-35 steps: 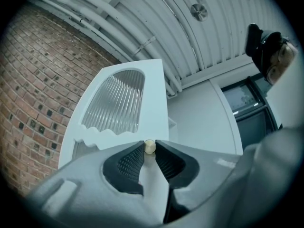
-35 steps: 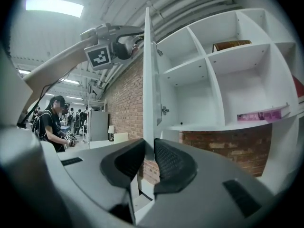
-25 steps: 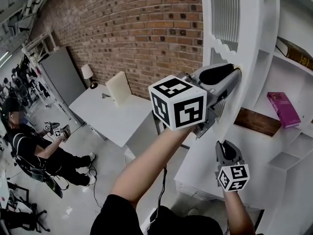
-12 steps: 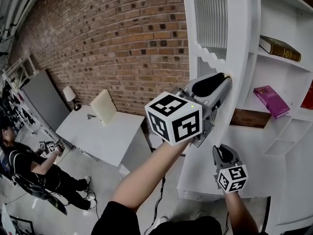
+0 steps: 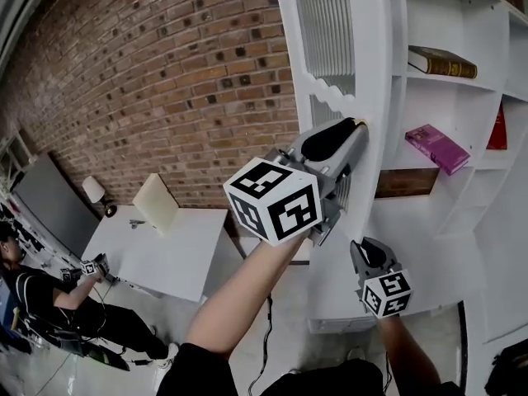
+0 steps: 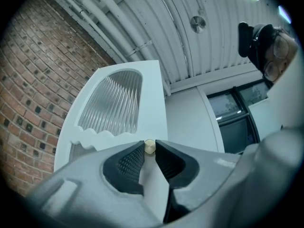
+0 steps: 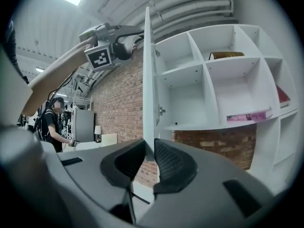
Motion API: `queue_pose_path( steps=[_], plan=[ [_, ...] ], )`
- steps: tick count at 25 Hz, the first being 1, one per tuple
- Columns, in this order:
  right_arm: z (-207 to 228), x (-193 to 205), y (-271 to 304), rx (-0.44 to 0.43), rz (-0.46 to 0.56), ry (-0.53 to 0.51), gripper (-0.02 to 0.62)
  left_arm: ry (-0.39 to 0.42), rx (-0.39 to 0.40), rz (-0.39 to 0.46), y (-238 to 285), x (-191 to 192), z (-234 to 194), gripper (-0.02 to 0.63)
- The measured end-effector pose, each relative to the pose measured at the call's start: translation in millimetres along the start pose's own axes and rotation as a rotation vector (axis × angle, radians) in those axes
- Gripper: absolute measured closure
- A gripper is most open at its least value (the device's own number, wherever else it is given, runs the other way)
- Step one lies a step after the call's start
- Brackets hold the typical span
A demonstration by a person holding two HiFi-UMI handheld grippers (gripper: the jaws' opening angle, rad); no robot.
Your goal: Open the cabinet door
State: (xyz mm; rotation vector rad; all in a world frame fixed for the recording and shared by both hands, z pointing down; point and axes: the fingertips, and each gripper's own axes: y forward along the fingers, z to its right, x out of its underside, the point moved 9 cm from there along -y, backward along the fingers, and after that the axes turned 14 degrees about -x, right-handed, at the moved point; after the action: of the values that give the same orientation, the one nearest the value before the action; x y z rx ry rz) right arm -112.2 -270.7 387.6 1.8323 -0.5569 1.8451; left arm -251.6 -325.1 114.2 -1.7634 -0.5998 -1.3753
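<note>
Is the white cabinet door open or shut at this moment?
Open. The cabinet door stands swung out from the shelves, and the purple book inside shows.

wall (image 5: 165,73): red brick | furniture: white table (image 5: 169,250), lamp (image 5: 92,190) | ceiling (image 6: 213,37): white, ribbed

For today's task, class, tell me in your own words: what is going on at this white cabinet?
A person is working the cabinet door with two handheld grippers. The left gripper is clamped on the door's brass knob. Lower down, the right gripper has its jaws closed on the door's edge. The door stands swung out from the shelves, which hold a brown book and a pink book.
</note>
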Motion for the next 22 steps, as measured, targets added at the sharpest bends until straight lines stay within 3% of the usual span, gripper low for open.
queue_pose_path(
  steps=[22],
  plan=[
    [-71,0,36,0.062,0.015,-0.01,0.525,-0.045,0.065,-0.022,-51,-21,-42,0.52]
  ],
)
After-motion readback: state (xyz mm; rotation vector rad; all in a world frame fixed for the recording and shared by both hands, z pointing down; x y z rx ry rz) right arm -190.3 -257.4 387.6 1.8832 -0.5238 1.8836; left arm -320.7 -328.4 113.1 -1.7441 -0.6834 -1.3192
